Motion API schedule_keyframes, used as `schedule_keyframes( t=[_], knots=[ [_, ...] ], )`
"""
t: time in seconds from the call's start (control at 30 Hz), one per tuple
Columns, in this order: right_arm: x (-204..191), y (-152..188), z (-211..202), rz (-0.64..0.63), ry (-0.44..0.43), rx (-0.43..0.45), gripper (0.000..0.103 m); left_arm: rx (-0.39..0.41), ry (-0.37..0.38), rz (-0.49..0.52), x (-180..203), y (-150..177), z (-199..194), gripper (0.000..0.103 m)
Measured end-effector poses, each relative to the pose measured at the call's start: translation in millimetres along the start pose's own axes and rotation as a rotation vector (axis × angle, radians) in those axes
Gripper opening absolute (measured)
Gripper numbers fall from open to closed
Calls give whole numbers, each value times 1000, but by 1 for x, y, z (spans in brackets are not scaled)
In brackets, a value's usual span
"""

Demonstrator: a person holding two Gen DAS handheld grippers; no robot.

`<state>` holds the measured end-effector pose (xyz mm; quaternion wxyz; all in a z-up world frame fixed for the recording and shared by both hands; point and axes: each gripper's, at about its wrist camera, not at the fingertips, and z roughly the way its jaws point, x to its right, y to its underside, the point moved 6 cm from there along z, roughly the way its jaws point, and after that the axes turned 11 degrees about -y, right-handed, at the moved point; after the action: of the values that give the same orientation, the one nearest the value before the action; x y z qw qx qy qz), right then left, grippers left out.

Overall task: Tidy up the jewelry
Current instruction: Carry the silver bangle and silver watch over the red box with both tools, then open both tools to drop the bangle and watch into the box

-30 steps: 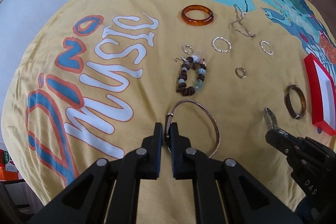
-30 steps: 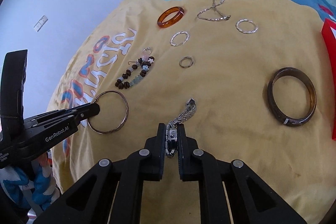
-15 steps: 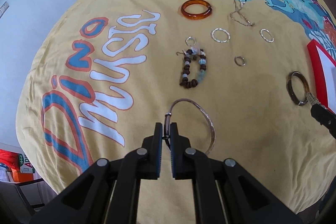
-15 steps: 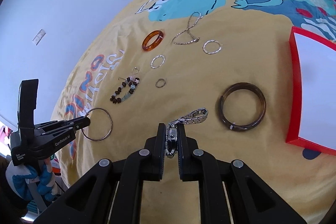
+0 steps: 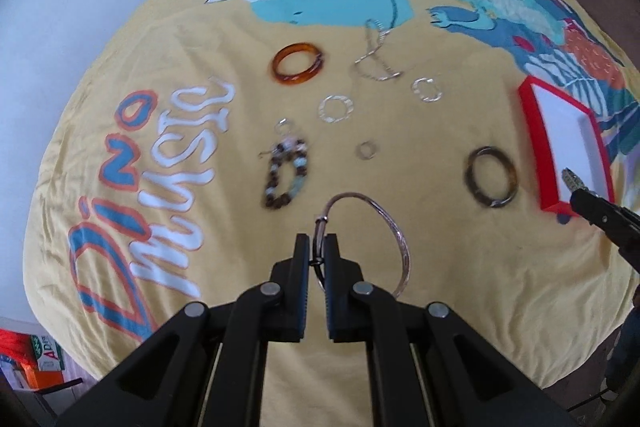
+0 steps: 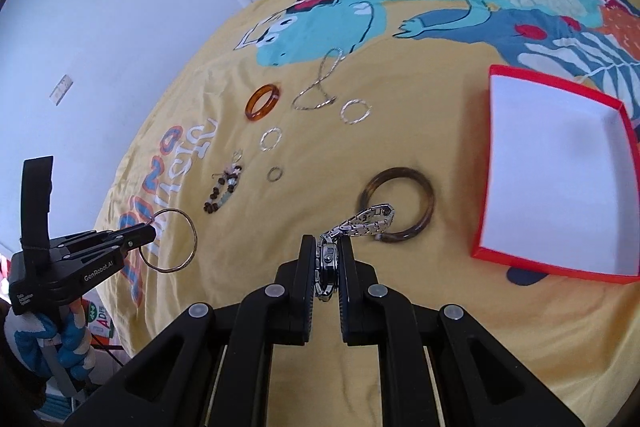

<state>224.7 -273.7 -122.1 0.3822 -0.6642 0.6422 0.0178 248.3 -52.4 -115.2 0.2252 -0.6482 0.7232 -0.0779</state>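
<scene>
My left gripper (image 5: 316,245) is shut on a thin metal bangle (image 5: 384,223) and holds it above the yellow dinosaur cloth (image 5: 160,67). It also shows in the right wrist view (image 6: 150,227) with the bangle (image 6: 191,223). My right gripper (image 6: 327,247) is shut on a silver watch (image 6: 362,221), its strap hanging over a dark brown bangle (image 6: 420,187). A red tray with a white inside (image 6: 556,171) lies to the right, also in the left wrist view (image 5: 536,131).
On the cloth lie an amber bangle (image 5: 298,63), a silver chain (image 5: 376,63), two twisted silver rings (image 5: 336,109) (image 5: 427,90), a small ring (image 5: 366,150), a bead bracelet (image 5: 286,175) and the dark bangle (image 5: 491,175). The cloth's edge drops off on the left.
Both grippers have lifted higher with their pieces. The right gripper has carried the watch to the right, toward the red tray, which now shows more fully.
</scene>
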Motion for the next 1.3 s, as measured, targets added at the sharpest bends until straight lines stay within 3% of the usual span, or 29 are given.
schedule_keyframes(
  t=[0.3, 0.5, 0.63, 0.87, 0.93, 0.97, 1.07, 1.17, 1.3],
  knots=[
    [115, -35, -63, 48, 208, 106, 10, 117, 260, 125, 161, -71, -29, 6],
    [188, -28, -63, 98, 295, 82, 10, 106, 343, 194, 255, -82, -16, 6],
    [220, -5, -57, 155, 328, 39, 10, 50, 335, 258, 295, -68, 8, 6],
    [235, 18, -62, 204, 344, 21, 14, 22, 296, 325, 309, -49, 27, 8],
    [233, 18, -66, 204, 347, 29, 33, 24, 298, 331, 308, -49, 26, 8],
    [232, 19, -68, 203, 353, 32, 37, 23, 303, 332, 308, -50, 26, 8],
    [226, 18, -78, 204, 359, 50, 38, 44, 318, 322, 301, -54, 17, 11],
    [212, 14, -85, 189, 359, 66, 38, 82, 331, 297, 283, -60, 2, 21],
    [178, 5, -86, 162, 326, 92, 38, 112, 328, 243, 242, -64, -9, 25]
  ],
)
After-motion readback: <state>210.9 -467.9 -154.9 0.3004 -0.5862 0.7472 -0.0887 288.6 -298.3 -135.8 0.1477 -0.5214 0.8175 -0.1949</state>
